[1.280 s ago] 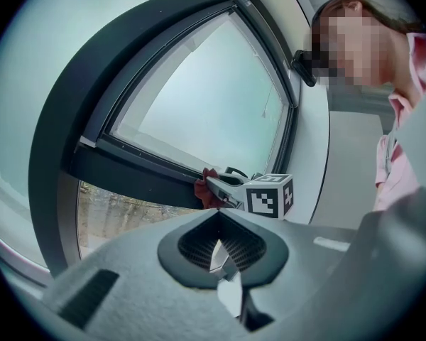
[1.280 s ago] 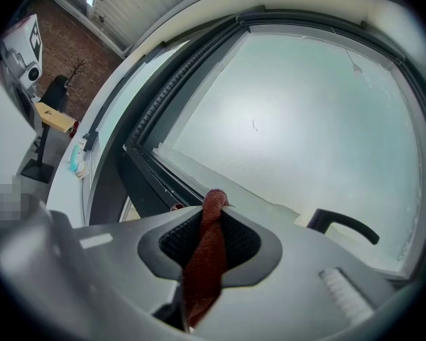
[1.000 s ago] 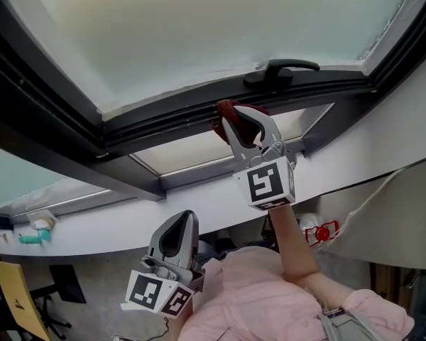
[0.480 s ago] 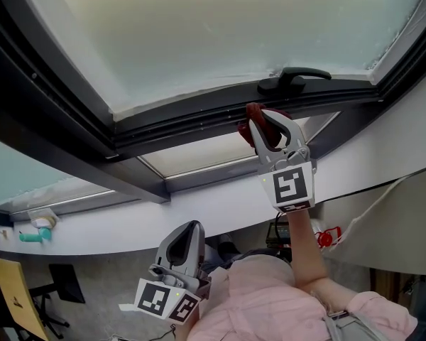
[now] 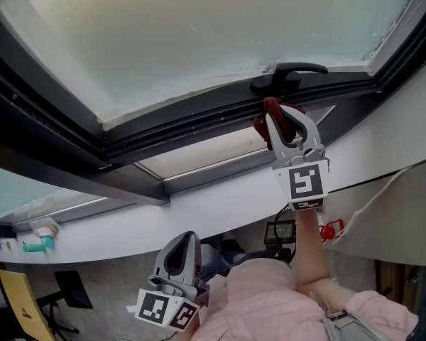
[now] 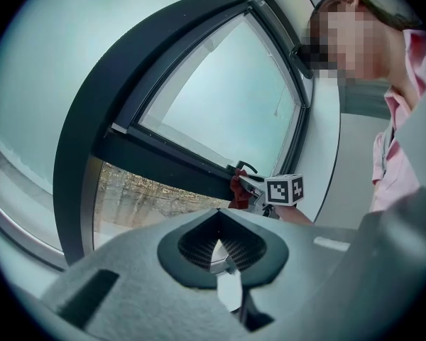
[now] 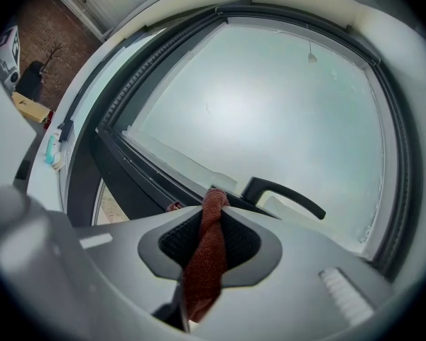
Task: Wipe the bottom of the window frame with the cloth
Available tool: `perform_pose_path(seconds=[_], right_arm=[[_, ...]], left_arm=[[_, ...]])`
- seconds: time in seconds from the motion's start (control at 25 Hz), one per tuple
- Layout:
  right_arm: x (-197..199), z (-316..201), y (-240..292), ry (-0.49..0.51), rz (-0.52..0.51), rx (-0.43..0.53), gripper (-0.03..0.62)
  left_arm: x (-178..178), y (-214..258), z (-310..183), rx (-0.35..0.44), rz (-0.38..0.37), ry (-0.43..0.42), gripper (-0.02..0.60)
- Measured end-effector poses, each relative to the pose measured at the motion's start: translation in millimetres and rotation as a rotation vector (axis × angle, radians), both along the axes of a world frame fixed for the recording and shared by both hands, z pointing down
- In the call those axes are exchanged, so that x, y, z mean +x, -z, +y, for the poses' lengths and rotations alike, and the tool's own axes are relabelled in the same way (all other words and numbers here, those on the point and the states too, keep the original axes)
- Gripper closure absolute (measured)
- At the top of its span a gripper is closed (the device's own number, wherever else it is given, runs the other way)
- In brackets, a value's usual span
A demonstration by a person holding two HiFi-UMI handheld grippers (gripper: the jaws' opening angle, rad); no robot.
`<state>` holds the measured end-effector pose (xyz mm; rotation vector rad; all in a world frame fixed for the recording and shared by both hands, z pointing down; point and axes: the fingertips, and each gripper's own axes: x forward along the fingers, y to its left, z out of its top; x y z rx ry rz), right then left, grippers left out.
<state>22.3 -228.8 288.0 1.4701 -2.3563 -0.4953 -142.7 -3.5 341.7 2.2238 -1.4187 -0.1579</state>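
In the head view, my right gripper (image 5: pixel 273 116) reaches up just below the window handle (image 5: pixel 287 73) and presses the red cloth (image 5: pixel 261 125) against the bottom of the window frame (image 5: pixel 192 123). My left gripper (image 5: pixel 179 251) hangs well below the handle. In the left gripper view, my jaws are pressed together with nothing between them. In the right gripper view, my jaws pinch the twisted cloth, its tip at the frame just left of the handle.

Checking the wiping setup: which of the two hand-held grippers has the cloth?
The right hand-held gripper, up at the dark window frame, is shut on the rust-red woven cloth; the left hand-held gripper hangs low, shut on nothing.
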Motion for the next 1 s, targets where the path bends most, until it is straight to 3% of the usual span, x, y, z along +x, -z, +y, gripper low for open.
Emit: perform_pose_path(seconds=[0.64, 1.0], right_arm=[[5.3, -1.0, -1.1, -0.067, -0.001, 0.007, 0.526], [4.8, -0.1, -1.1, -0.078, 0.018, 0.007, 0.528]], left_arm=[[-0.8, 5.3, 8.1, 0.024, 0.005, 0.001, 0.588], [-16.4, 14.3, 16.9, 0.061, -0.010, 0.061, 0.588]])
